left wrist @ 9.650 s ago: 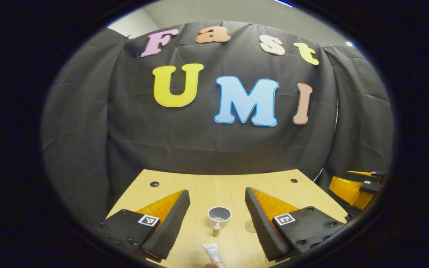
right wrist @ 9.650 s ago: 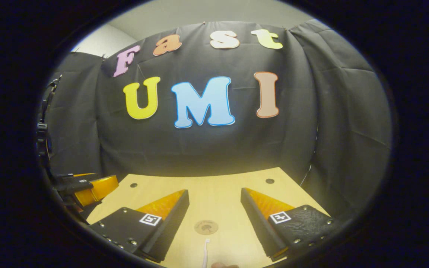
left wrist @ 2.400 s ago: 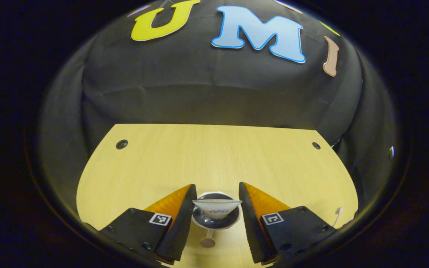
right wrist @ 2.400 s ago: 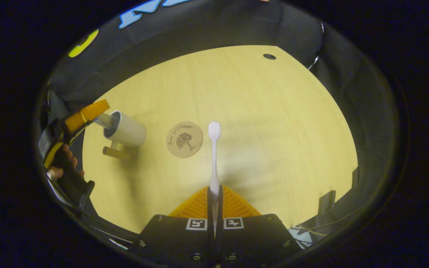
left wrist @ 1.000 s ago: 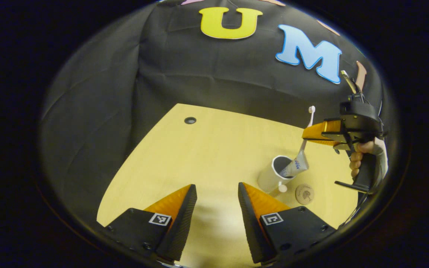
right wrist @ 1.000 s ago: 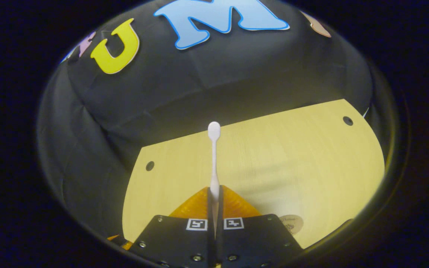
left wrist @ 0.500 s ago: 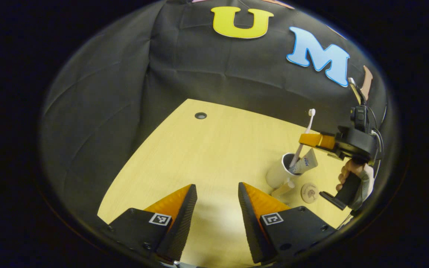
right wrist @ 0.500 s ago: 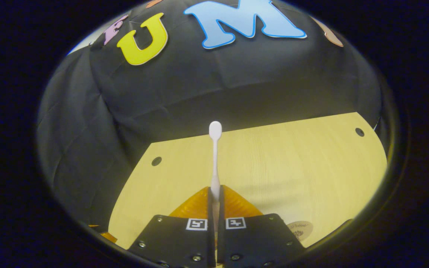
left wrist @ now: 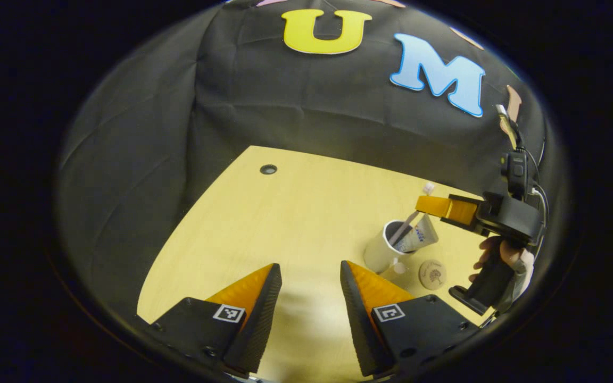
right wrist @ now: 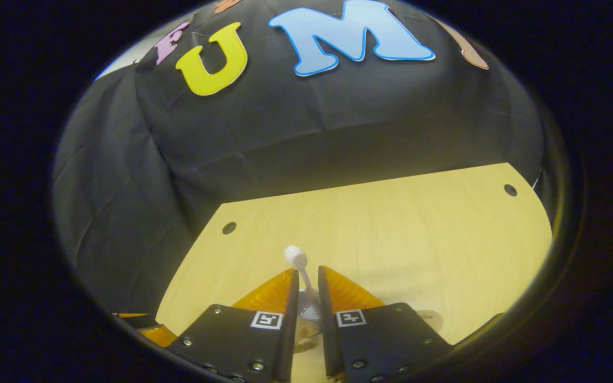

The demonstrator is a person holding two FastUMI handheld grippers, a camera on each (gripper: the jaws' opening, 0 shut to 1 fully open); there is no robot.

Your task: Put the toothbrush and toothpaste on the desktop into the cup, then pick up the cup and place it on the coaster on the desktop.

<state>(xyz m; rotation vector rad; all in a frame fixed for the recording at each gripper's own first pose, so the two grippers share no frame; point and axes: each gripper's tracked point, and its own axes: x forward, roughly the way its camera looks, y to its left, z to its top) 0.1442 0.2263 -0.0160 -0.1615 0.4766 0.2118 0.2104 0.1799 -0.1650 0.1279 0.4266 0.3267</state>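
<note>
A white cup (left wrist: 380, 254) stands on the wooden table (left wrist: 285, 213) at the right in the left gripper view. The toothpaste tube (left wrist: 421, 236) leans out of it, and the white toothbrush (left wrist: 410, 219) slants up from inside it. My right gripper (left wrist: 423, 205), held by a hand (left wrist: 498, 254), hovers just above the cup's rim. A round coaster (left wrist: 432, 274) lies right of the cup. In the right gripper view my right gripper (right wrist: 306, 274) is open, with the toothbrush (right wrist: 297, 259) loose between its fingers. My left gripper (left wrist: 309, 268) is open with nothing in it, near the table's front.
Dark cable holes sit in the table's far corners (left wrist: 268, 169) (right wrist: 229, 227) (right wrist: 510, 190). Black cloth closes off the table's back and sides. A sliver of the coaster (right wrist: 430, 318) shows beside my right gripper's right finger. Bare tabletop (right wrist: 391, 223) stretches behind the cup.
My right gripper has parted its fingers and let the toothbrush go; the brush has slid down into the cup. The left gripper has stayed open and hardly moved.
</note>
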